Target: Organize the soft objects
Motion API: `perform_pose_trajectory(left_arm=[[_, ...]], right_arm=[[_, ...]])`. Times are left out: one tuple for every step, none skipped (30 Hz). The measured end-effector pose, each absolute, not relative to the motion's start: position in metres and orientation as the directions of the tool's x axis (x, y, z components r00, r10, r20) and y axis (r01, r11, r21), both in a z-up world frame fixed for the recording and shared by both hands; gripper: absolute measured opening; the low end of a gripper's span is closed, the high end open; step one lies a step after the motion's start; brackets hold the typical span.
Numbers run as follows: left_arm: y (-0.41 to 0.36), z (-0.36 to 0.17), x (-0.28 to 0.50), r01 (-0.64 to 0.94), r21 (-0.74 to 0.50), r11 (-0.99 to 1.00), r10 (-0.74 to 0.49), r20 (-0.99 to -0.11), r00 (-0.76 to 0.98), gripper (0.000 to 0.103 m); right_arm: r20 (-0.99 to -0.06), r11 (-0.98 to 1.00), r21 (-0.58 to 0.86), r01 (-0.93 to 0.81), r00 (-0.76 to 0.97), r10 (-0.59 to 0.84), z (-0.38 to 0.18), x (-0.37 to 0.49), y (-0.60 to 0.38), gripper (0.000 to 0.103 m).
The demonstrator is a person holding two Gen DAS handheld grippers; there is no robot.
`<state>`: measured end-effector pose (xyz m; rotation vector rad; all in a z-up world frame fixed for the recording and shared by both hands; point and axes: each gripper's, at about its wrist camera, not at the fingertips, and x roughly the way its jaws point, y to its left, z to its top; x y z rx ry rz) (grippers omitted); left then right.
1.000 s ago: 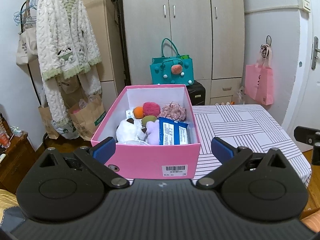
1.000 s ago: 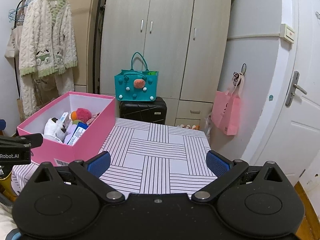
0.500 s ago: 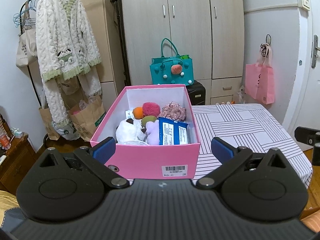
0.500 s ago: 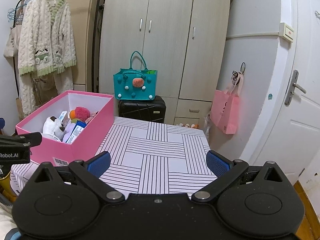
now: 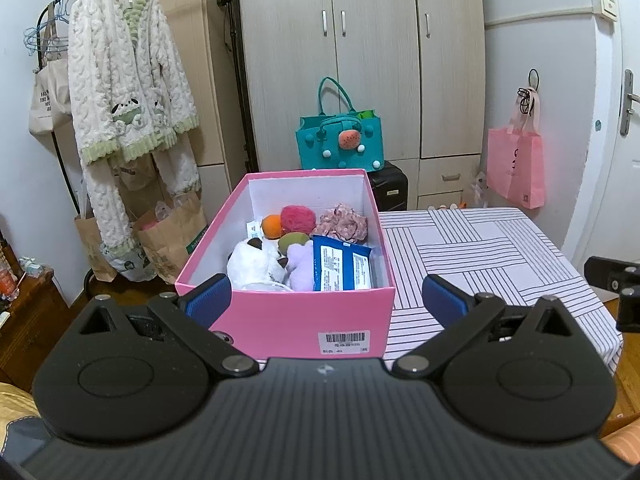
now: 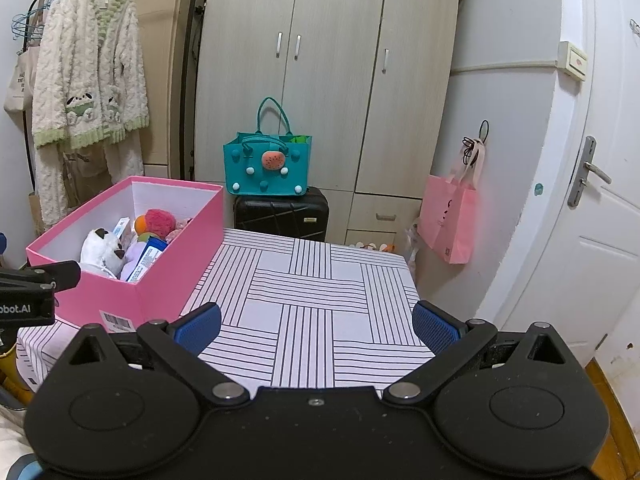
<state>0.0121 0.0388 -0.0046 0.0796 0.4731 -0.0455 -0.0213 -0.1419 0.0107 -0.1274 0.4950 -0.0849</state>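
Note:
A pink box stands on the left part of the striped table. It holds a white plush, a purple plush, a blue wipes pack, a red pompom, an orange ball and a pink scrunchie. My left gripper is open and empty, just in front of the box's near wall. My right gripper is open and empty over the table's near edge, right of the box.
A teal bag sits on a black suitcase behind the table, before a wardrobe. A pink bag hangs by the door at the right. A robe and paper bags stand at the left.
Both grippers have drifted very slightly; the views are almost the same. Nothing was picked up or let go.

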Motion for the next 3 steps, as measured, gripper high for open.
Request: perform_pose_trajectory(left_arm=[[0.0383, -0.0039, 0.0120, 0.062, 0.068, 0.996, -0.024, -0.456, 0.890, 0.103], [0.0383, -0.0035, 0.0117, 0.062, 0.069, 0.996, -0.024, -0.455, 0.890, 0.103], [0.0382, -0.0029, 0.0117, 0.061, 0.069, 0.996, -0.023, -0.453, 0.891, 0.103]], right_arm=[[-0.468, 0.988, -0.143, 0.051, 0.876, -0.113, 0.0106, -0.0212, -0.1422, 0.103], [-0.468, 0.988, -0.143, 0.052, 0.877, -0.113, 0.0107, -0.0211, -0.1422, 0.103], [-0.468, 0.989, -0.142, 0.051, 0.877, -0.112, 0.0110, -0.0190, -0.1428, 0.103]])
